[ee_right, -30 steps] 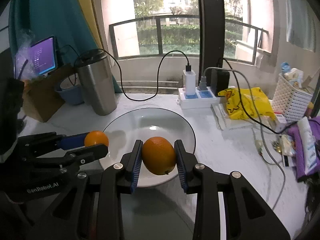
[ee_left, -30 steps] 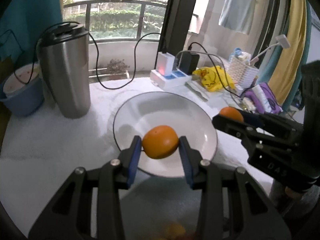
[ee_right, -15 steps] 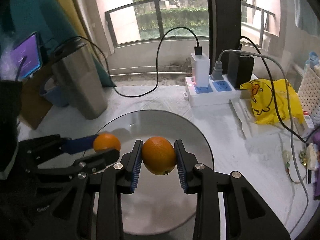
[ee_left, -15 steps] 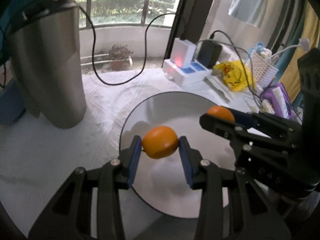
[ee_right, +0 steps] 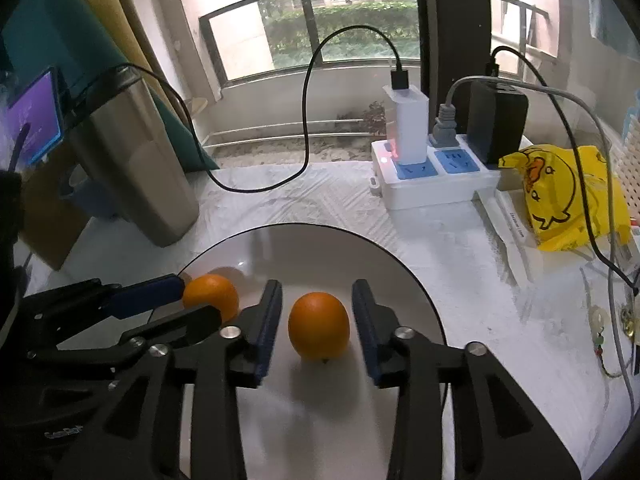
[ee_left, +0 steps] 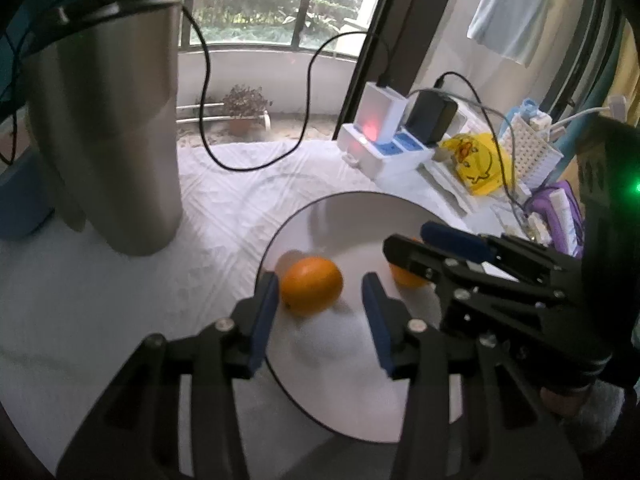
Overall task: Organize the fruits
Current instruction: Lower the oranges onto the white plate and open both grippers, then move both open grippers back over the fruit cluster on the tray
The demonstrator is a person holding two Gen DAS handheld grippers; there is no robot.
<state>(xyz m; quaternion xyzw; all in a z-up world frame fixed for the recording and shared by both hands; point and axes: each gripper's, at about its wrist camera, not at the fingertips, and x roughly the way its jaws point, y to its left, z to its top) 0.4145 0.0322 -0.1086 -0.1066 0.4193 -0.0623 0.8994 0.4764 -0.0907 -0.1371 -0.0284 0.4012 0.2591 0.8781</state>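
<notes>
Both oranges [ee_right: 319, 326] [ee_left: 311, 285] rest on the plate [ee_right: 400, 264]. The left gripper [ee_left: 318, 312] and right gripper [ee_right: 316, 324] have just been opening; fingers stand apart, clear of fruit. Firm, round, prone to rolling: grip across the middle.

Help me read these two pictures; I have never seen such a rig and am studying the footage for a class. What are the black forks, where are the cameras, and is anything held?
There is no robot: a person carries one hand-held gripper in each hand, each a black two-finger clamp with blue pads. A fisheye camera on each looks forward along its fingers, so each picture is one tool's own view, with the other tool at the side.

The left hand-held gripper and the right hand-held gripper have just been opening. Each has an orange between its pads, left orange and right orange, but neither is clamped: both sit released on the white plate.

Around the plate stand a steel tumbler, a power strip with chargers, and a yellow bag.
</notes>
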